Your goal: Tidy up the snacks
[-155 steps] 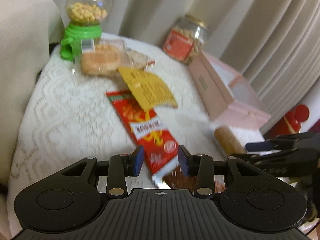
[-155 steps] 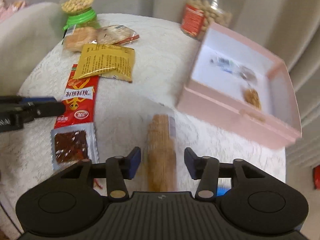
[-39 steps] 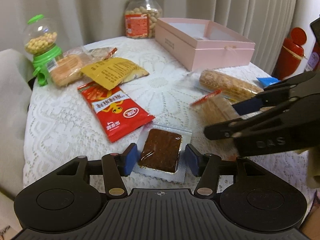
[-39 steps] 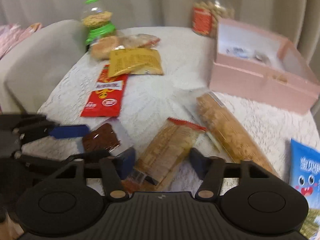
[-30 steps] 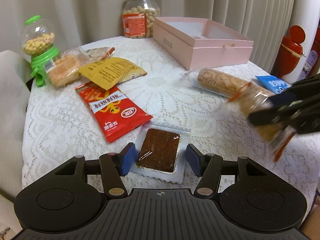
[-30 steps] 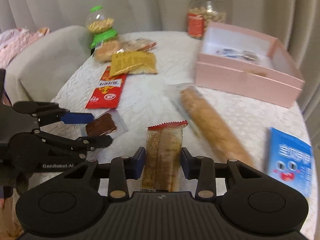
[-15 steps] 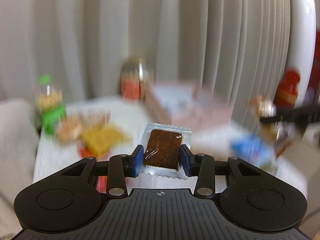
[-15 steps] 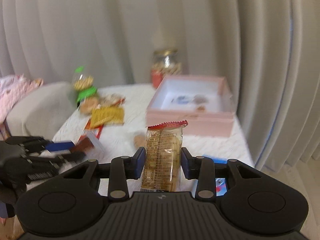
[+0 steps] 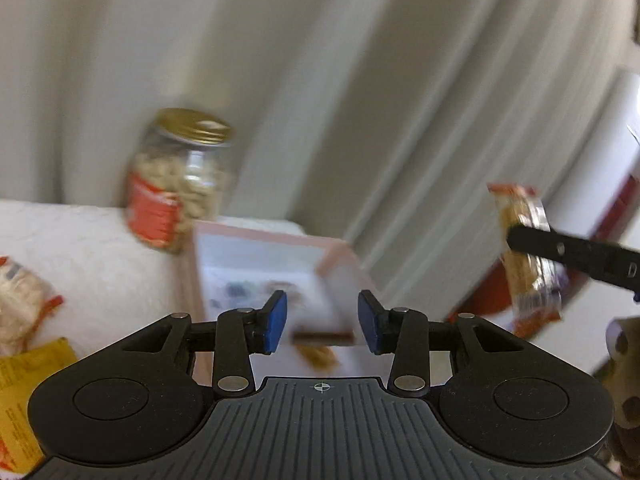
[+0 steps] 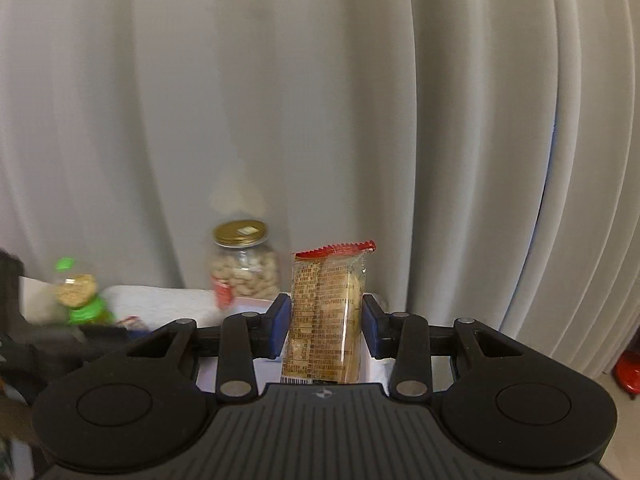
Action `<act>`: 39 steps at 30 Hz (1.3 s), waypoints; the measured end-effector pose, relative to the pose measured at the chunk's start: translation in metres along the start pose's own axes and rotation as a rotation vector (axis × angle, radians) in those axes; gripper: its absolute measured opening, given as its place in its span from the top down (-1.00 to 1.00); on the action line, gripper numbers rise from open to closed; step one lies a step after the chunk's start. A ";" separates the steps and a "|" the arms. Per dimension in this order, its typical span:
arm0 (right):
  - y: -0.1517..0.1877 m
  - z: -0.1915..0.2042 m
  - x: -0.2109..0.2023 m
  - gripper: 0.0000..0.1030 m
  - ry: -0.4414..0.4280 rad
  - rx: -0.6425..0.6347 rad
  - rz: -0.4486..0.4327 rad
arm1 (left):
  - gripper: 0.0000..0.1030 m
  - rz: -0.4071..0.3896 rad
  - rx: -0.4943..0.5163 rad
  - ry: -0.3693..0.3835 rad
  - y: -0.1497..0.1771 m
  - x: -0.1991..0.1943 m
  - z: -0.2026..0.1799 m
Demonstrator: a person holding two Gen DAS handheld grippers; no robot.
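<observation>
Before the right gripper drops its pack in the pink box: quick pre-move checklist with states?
1. Right gripper clamped on cracker pack: ok.
2. Pack upright, not slipping: ok.
3. Left gripper open, nothing between its fingers: ok.
4. Pink box open, floor space free: ok.
5. Right gripper lined up over the box: cannot tell.
6. Brown snack landed flat in the box: cannot tell, blurred.

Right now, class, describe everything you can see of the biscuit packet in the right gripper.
The biscuit packet is a long clear wrapper over pale golden biscuits, with printed text, a barcode at its bottom and a red serrated seal on top. It stands upright, clamped between the blue pads of the right gripper, lifted in front of the curtain. In the left wrist view it appears blurred, crossed by a dark finger. Nothing else touches it.
</observation>
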State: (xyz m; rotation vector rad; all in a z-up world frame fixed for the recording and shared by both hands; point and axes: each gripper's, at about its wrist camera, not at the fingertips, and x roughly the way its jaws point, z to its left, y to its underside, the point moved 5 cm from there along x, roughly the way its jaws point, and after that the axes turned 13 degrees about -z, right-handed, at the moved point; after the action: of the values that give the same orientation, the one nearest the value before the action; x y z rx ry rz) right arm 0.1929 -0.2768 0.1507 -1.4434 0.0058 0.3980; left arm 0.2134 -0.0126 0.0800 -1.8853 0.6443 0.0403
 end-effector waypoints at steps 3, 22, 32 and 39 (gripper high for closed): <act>0.009 0.002 0.038 0.28 -0.006 0.006 0.064 | 0.15 -0.019 -0.001 -0.034 -0.009 -0.017 0.028; 0.070 0.175 0.174 -0.39 -0.318 -0.021 0.355 | 0.15 -0.166 0.015 -0.471 -0.003 -0.110 0.203; 0.107 0.302 0.236 -0.42 -0.441 -0.106 0.457 | 0.15 -0.145 0.026 -0.517 0.009 -0.119 0.216; 0.132 0.302 0.270 -0.41 -0.399 -0.029 0.568 | 0.11 -0.114 0.005 -0.486 0.026 -0.108 0.219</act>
State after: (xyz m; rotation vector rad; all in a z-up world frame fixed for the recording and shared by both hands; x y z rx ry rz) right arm 0.3392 0.0943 0.0005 -1.3539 0.0902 1.1502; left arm 0.1682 0.2161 0.0036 -1.8115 0.2036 0.4089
